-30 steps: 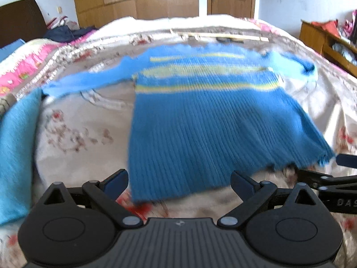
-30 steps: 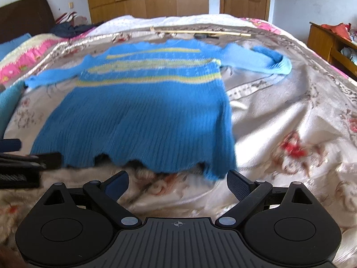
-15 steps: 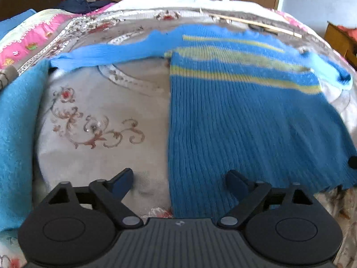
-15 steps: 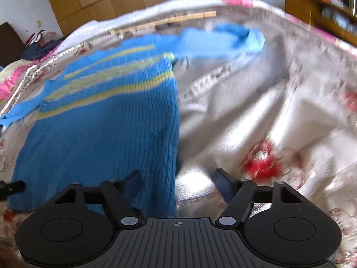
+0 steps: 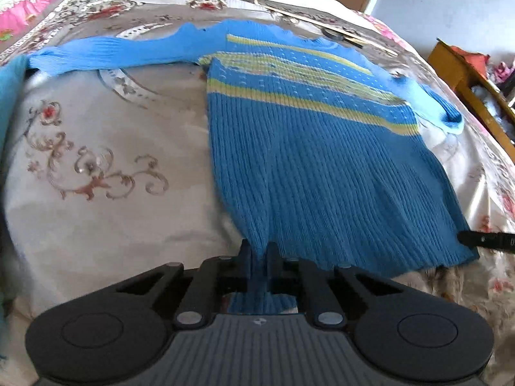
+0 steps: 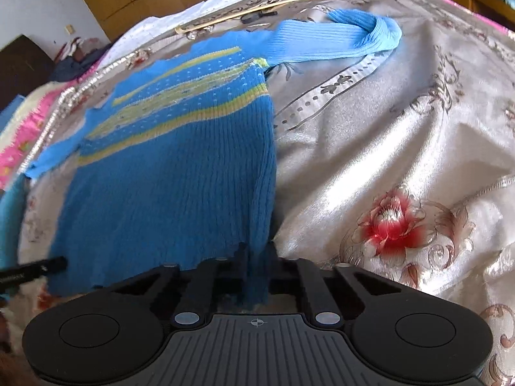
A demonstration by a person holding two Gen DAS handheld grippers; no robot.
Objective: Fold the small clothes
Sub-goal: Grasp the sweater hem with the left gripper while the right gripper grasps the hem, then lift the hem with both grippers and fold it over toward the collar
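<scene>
A small blue ribbed sweater (image 5: 322,167) with yellow-green stripes lies flat on the bed, sleeves spread out; it also shows in the right wrist view (image 6: 173,173). My left gripper (image 5: 260,257) is shut on the sweater's bottom left hem corner. My right gripper (image 6: 256,257) is shut on the bottom right hem corner. The tip of the right gripper shows at the right edge of the left wrist view (image 5: 486,239), and the left gripper's tip at the left edge of the right wrist view (image 6: 32,268).
The bed carries a cream floral bedspread (image 5: 96,173), also seen in the right wrist view (image 6: 386,148). A folded light blue cloth (image 5: 9,96) lies at the left. A thin wooden stick (image 6: 251,9) lies beyond the collar. A wooden cabinet (image 5: 463,67) stands at the right.
Both grippers were open near the hem; they moved apart to the two bottom corners and have closed on them.
</scene>
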